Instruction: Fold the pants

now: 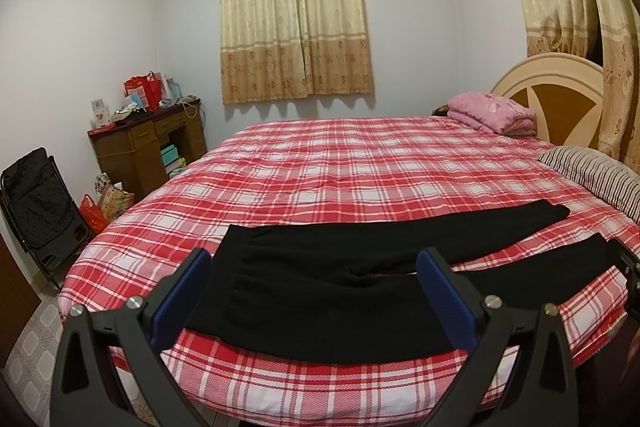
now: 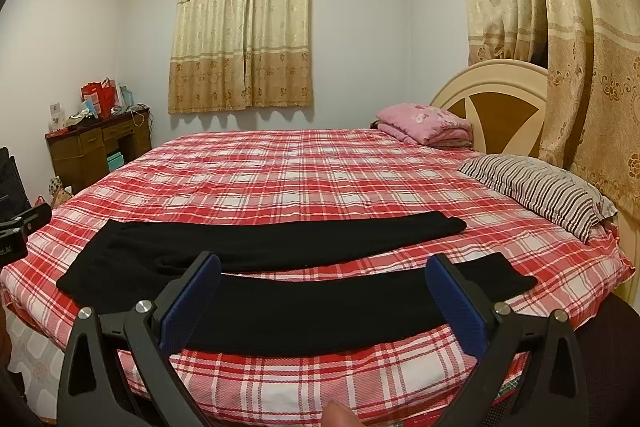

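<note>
While both grippers hang just off the near edge of the bed, the black knit pants (image 1: 340, 291) lie flat across the red-and-white plaid bedspread (image 1: 360, 163), their long axis running left to right along that near edge, crosswise to the way the fingers point. The left gripper (image 1: 312, 291) is spread wide and holds nothing; it faces the waistband end, which lies at the left. The right gripper (image 2: 324, 295) is likewise released and empty, and it looks across the nearer leg (image 2: 320, 299), with that leg's cuff a little to its right. So the left hand is nearer the waist and the right hand nearer the cuffs.

The two legs splay apart from the crotch, the farther leg (image 2: 320, 239) lying deeper on the bed with a strip of plaid showing between them. To my eye, bringing one leg over the other is the first fold, and nothing lies on the cloth to block it.

Farther off, a striped pillow (image 2: 536, 191) sits near the right edge, well clear of the cuffs. A folded pink quilt (image 2: 424, 127) rests by the cream wooden headboard (image 2: 492, 87).
</note>
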### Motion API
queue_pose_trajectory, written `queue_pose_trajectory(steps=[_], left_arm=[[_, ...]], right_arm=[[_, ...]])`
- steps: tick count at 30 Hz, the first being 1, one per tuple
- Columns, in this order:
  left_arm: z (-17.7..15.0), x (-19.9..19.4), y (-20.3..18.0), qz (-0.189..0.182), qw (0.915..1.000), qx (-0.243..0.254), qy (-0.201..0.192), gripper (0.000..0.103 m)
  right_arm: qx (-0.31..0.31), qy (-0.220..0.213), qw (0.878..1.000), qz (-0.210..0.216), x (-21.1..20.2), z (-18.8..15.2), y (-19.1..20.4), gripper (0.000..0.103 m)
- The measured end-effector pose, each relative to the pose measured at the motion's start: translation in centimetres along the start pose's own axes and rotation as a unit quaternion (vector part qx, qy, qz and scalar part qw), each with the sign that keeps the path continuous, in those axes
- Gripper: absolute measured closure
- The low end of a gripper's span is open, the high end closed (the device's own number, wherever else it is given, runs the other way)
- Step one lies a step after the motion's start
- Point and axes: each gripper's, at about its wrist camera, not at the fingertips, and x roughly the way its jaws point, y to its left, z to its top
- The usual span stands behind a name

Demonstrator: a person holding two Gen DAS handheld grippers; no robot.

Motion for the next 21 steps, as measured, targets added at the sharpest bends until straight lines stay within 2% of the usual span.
queue_pose_trajectory(steps=[12,16,19,21], left_arm=[[-0.4,1.5,0.0,0.001,0.9999,0.001,0.011,0.000],[-0.5,3.9,0.9,0.008,0.9997,-0.002,0.023,0.000],[-0.2,7.1,2.2,0.020,0.9994,0.002,0.030,0.000],[0.1,10.3,3.9,0.016,0.9984,-0.006,0.054,0.000]], right_arm=[[0.002,0.007,1.000,-0.004,0.7,-0.1,-0.4,0.001],[0.007,0.019,1.000,-0.008,1.9,-0.4,-1.0,0.001],[0.003,0.032,0.999,-0.016,3.4,-0.6,-1.3,0.001],[-0.003,0.042,0.999,-0.021,4.7,-0.5,-1.6,0.001]])
